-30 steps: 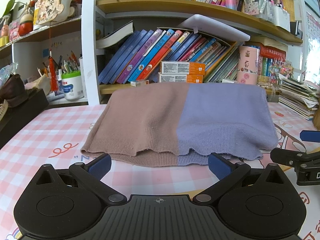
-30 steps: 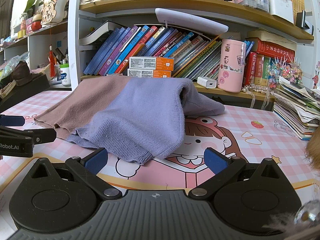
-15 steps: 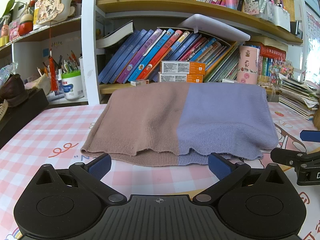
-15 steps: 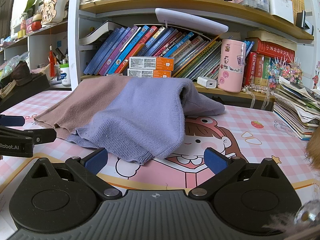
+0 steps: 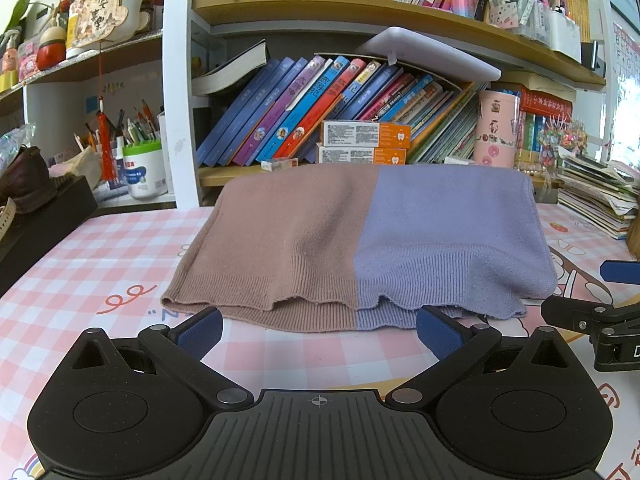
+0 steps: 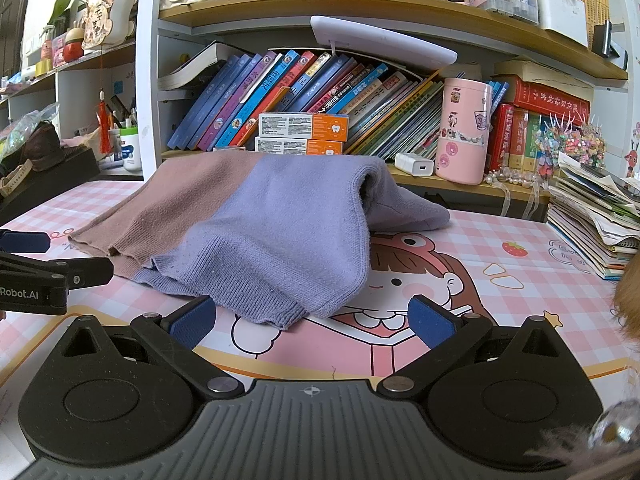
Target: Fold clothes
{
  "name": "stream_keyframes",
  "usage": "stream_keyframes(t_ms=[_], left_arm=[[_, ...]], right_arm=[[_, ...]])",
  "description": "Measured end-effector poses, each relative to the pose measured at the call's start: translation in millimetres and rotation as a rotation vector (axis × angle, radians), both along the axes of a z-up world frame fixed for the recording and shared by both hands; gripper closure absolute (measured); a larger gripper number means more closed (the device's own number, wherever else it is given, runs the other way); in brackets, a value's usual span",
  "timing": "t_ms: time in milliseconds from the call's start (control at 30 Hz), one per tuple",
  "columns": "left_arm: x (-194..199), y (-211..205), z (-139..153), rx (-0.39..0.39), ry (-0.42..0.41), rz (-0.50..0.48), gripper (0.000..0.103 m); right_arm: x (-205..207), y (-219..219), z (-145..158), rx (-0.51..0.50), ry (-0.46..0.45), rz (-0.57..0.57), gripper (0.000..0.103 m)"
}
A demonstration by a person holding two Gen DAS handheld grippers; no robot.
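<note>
A knitted sweater (image 5: 360,240), half dusty pink and half lavender, lies folded in a thick pile on the pink checked table mat (image 5: 100,264). It also shows in the right wrist view (image 6: 260,232), with a lavender sleeve end sticking out behind. My left gripper (image 5: 318,330) is open and empty, its blue pads just short of the ribbed hem. My right gripper (image 6: 310,320) is open and empty at the sweater's lavender corner. Each gripper shows at the edge of the other's view.
A bookshelf (image 5: 340,120) full of leaning books stands right behind the sweater. A pink canister (image 6: 464,132) and a white charger (image 6: 414,164) sit on its low shelf. A stack of papers (image 6: 592,224) lies at the right, a black box (image 5: 44,220) with a shoe at the left.
</note>
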State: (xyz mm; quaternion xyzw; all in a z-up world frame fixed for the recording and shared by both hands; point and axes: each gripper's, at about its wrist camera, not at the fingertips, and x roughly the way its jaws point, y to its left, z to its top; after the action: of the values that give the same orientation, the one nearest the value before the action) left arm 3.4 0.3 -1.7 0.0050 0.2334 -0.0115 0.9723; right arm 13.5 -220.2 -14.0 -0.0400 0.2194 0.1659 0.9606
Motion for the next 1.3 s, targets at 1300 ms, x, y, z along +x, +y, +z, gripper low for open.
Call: stream_keyframes(t_ms=[1300], left_arm=[[-18.5,-59.8,18.3,0.302,-0.088,-0.178,0.0]], right_arm=[[183.9,-128.7,-13.8,0.941,0.381,-0.016,0.0]])
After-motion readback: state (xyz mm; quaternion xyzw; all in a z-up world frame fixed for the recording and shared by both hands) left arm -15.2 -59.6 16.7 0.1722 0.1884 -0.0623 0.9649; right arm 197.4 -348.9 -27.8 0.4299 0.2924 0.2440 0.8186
